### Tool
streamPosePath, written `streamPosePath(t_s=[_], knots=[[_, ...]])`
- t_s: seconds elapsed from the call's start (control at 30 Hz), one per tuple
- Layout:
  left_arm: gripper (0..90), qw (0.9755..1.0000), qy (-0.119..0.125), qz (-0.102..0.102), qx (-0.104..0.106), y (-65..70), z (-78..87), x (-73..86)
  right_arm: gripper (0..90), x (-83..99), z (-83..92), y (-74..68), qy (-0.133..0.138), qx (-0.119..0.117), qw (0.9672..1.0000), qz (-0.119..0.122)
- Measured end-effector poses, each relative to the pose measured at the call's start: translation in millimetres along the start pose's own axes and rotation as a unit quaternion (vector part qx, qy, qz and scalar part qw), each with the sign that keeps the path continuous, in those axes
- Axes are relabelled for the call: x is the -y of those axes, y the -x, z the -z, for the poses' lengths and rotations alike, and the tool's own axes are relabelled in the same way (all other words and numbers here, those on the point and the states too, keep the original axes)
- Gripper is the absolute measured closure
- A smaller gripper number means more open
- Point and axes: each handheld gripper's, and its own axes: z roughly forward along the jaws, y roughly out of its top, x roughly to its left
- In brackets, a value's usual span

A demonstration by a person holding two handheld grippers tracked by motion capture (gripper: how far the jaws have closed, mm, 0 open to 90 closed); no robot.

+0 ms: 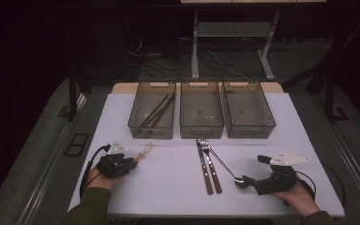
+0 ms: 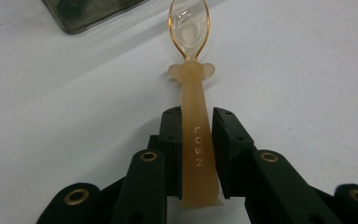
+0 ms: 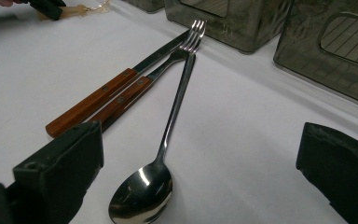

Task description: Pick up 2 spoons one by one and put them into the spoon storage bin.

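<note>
A small amber plastic spoon (image 2: 192,84) lies on the white table (image 1: 168,197), bowl pointing away. My left gripper (image 2: 197,119) has both pads against its handle and is shut on it; in the high view the gripper (image 1: 131,162) sits at the left with the spoon (image 1: 145,150) poking out toward the bins. At the right, my right gripper (image 1: 255,169) stands open and level. Between its wide jaws rests the bowl of a long steel spoon (image 3: 142,193), untouched. The right gripper (image 3: 200,163) points along that spoon's handle.
A wood-handled knife (image 1: 205,169) and fork (image 1: 212,164) lie side by side mid-table, the steel spoon (image 1: 225,166) slanting off the fork's tines. Three smoky plastic bins stand at the back: the left (image 1: 152,126) holds dark chopsticks, then the middle (image 1: 201,127) and the right (image 1: 248,127).
</note>
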Motion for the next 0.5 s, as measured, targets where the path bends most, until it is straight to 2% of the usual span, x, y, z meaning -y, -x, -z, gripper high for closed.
streamPosePath(t_s=[0.2,0.5], knots=[[74.0,1.0,-0.006,-0.003,-0.005,1.3,0.6,-1.8,0.8,0.0,0.1,0.3,0.001,-0.001,1.0,0.001],[74.0,0.9999,0.002,-0.009,-0.005,4.4,5.6,-4.2,0.8,-0.1,0.1,0.0,0.001,-0.001,1.0,0.002]])
